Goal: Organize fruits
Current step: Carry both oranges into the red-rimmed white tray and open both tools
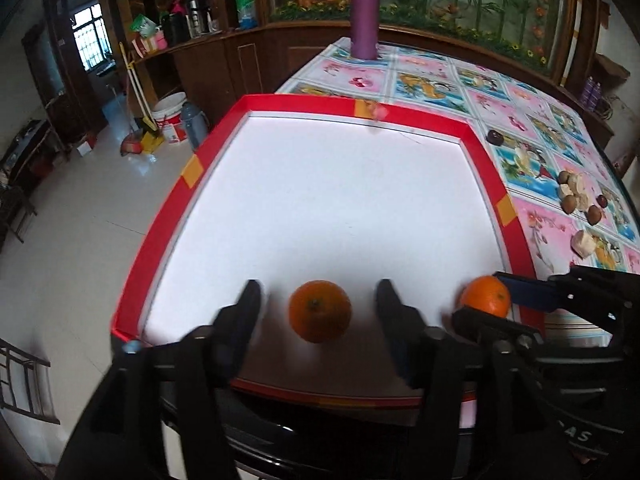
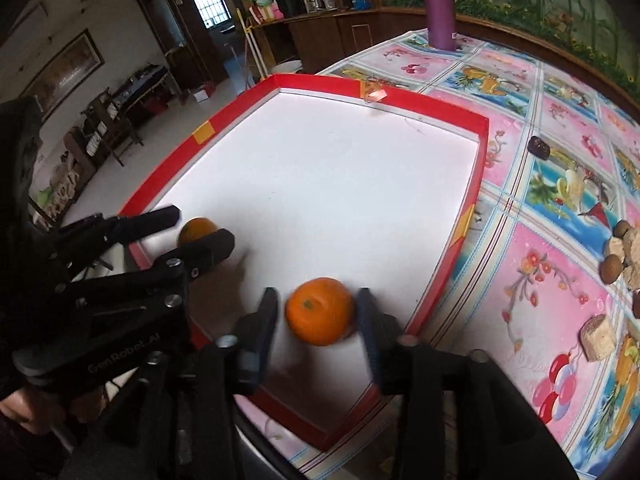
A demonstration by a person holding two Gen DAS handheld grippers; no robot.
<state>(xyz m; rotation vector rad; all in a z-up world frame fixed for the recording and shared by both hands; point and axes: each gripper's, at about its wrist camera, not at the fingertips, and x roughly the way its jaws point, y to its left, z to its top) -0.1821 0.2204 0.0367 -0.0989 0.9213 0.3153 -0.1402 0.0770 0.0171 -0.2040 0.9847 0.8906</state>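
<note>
**A:** Left wrist view rides right behind the left gripper (image 1: 320, 304), tilted steeply down, facing twelve o'clock across the red-rimmed tray (image 1: 168, 216) toward the purple bottle (image 1: 364, 16). Very close in: fingers fill the bottom edge.

**B:** Right wrist view does likewise behind the right gripper (image 2: 318, 312), angled slightly toward eleven o'clock, with the tablecloth (image 2: 560, 208) spreading out at three.

**A:** Shared ground?

**B:** Both catch the tray (image 2: 452, 256), the bottle (image 2: 440, 8) and both oranges. Each sees its partner: right gripper (image 1: 496, 300) at four o'clock in the left view, left gripper (image 2: 200, 228) at nine in the right.
</note>
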